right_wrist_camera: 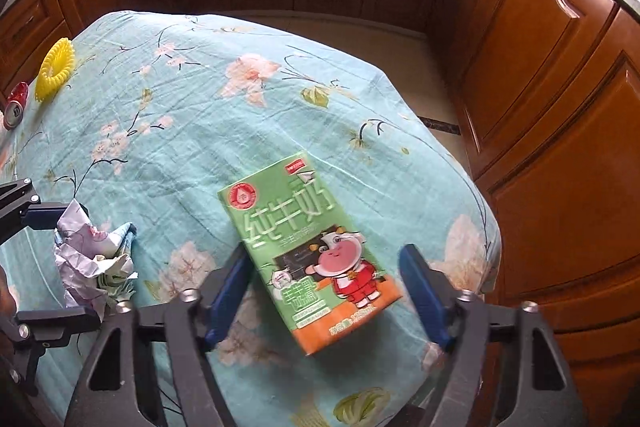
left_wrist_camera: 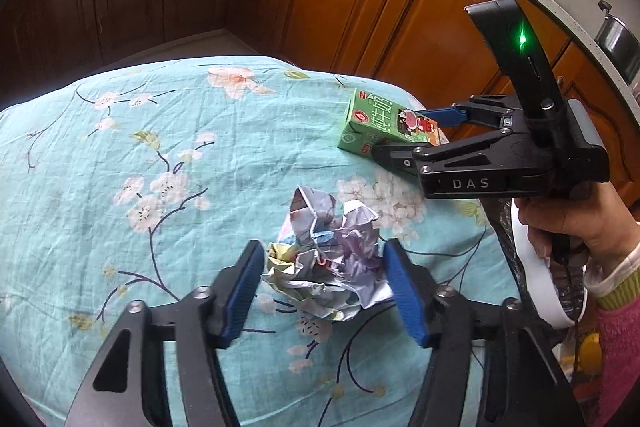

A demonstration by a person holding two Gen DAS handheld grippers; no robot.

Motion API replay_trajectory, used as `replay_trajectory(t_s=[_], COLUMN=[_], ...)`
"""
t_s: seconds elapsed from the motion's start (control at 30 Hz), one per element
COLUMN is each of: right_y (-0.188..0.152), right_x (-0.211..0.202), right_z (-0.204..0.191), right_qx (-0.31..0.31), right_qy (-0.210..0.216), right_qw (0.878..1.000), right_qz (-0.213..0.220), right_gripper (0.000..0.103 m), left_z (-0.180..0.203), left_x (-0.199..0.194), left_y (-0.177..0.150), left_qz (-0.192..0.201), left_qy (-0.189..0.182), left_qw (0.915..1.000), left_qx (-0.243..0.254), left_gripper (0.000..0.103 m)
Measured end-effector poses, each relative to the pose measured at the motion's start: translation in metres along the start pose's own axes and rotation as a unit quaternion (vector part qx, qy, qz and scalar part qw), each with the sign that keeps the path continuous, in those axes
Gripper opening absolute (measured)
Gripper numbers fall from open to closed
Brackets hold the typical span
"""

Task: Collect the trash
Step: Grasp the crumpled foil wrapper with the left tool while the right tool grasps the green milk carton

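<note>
A crumpled paper wad (left_wrist_camera: pixel 326 263) lies on the floral teal tablecloth (left_wrist_camera: pixel 140 147). My left gripper (left_wrist_camera: pixel 324 267) is open, its blue pads on either side of the wad, close to it. A green milk carton (right_wrist_camera: pixel 310 255) lies flat on the cloth. My right gripper (right_wrist_camera: pixel 324 271) is open with the carton between its pads, not clamped. In the left wrist view the right gripper (left_wrist_camera: pixel 404 135) reaches the carton (left_wrist_camera: pixel 384 125) from the right. The wad (right_wrist_camera: pixel 94 263) and the left gripper's fingers (right_wrist_camera: pixel 38 215) show at the left of the right wrist view.
A yellow ring (right_wrist_camera: pixel 55 70) and a red can (right_wrist_camera: pixel 15 105) lie at the cloth's far left edge. Wooden kitchen cabinets (right_wrist_camera: pixel 540 67) surround the table. A white-rimmed bin with a liner (left_wrist_camera: pixel 536 275) stands by the table's right edge.
</note>
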State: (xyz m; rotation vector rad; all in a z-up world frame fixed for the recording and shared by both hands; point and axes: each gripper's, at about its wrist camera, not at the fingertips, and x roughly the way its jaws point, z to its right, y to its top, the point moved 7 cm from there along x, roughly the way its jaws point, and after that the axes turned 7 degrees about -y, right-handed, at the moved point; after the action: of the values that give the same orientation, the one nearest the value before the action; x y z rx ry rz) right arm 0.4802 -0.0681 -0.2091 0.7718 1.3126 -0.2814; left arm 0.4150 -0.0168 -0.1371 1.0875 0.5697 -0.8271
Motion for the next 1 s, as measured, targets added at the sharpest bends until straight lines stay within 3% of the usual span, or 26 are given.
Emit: replay_trajectory(t_s=[0.23,0.43,0.67,0.9,1.0], right_y=[-0.019,-0.062,-0.132,-0.172,-0.177], right_x=[-0.037,-0.079,-0.12,-0.151,-0.161], right_z=[-0.002,-0.014,-0.044,-0.056,-0.067], right_qx=[0.055,0.147,0.257,0.363,0.364], right_qy=[-0.018,0.016,0.044,0.062,0.048], right_qw=[0.998,0.988,0.962,0.921,0.92], right_qz=[0.008,0.033,0.08,0.131,0.138], right_gripper=[0.057,0.053,0.052,0.051,0.05], left_z=[0.005,0.009,0.014,0.032,0.036], left_x=[-0.016,-0.037,-0.07,-0.094,-0.101], left_y=[-0.001,-0.019,-0.046,-0.067,-0.076], left_qz=[0.014,0.014,0.016,0.018,0.018], left_qy=[-0.012,-0.032,-0.052,-0.065,-0.064], left_qw=[0.9997,0.9992,0.9984,0.9973,0.997], left_qx=[0.016,0.018,0.012,0.031,0.039], left_gripper=[0.028,0.023,0.021,0.02,0.02])
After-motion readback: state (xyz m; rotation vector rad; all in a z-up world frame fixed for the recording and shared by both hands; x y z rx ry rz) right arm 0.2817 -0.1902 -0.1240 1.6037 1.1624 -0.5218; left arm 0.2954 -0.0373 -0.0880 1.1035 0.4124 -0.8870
